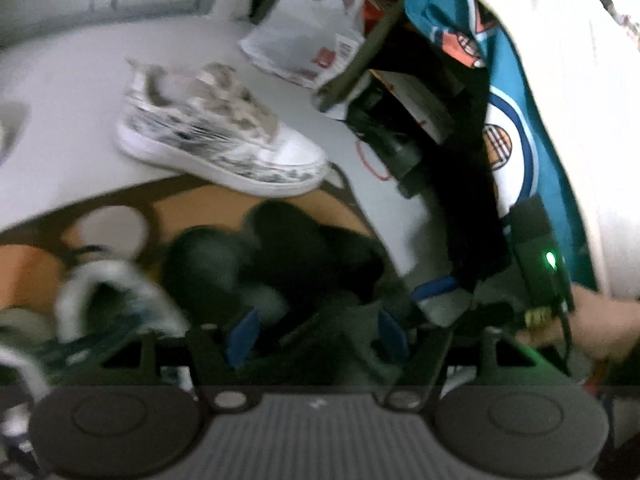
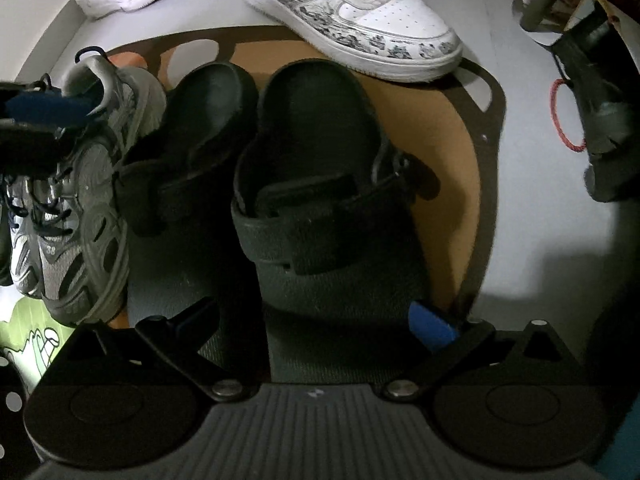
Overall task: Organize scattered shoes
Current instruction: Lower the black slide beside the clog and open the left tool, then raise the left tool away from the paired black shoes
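2 sandals lie side by side on the mat.

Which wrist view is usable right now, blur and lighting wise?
Left wrist view: motion-smeared throughout, the patterned white sneaker and black sandals soft; a green LED glares. Right wrist view: sharp, the black sandal underexposed with strap detail barely readable, the grey running shoe legible, the floor bright at right, fisheye bending the edges.
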The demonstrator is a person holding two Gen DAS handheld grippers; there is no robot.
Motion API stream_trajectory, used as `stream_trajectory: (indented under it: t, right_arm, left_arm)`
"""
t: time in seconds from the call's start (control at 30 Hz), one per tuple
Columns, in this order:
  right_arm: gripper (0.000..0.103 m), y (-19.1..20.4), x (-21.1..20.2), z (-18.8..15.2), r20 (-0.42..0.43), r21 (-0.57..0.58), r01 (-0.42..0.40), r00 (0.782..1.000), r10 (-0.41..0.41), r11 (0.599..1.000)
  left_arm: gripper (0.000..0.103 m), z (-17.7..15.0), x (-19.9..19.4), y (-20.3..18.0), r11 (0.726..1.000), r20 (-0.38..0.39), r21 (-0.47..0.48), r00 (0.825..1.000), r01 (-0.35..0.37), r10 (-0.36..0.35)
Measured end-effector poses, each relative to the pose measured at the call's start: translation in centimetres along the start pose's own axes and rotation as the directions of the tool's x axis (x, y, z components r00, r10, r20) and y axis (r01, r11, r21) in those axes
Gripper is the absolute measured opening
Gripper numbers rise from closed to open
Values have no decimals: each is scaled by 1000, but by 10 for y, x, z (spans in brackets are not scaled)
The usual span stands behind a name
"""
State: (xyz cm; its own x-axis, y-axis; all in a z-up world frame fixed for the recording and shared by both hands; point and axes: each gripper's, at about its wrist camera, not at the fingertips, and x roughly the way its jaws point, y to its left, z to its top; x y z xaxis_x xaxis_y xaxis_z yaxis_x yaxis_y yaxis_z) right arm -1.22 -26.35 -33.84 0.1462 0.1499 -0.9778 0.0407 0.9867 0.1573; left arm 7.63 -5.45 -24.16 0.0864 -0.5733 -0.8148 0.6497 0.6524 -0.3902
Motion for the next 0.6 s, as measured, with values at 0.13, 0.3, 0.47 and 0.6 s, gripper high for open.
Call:
stream_trajectory:
  t: [0.13,0.3,0.47,0.6]
  right_arm:
    - [103,2,5,-2,-13,-35,32,999,-33,999]
    - [103,2,3,-1,-12,-41,28,1000,-29,999]
    - [103,-6,0,3,-2,29,-12,1000,12,1000]
    - [103,-7,5,6,5,36,9,1000,-9,999]
  left_arm:
    - [75,-23,-35,17,996,56,-62,997,-57,61]
    - [75,-56,-63,46,980,107,-189,991,-61,83]
    - [76,-88,-81,70,953,142,-289,980,-93,139]
    - [75,-104,-83,83,934,168,-346,973,-89,155]
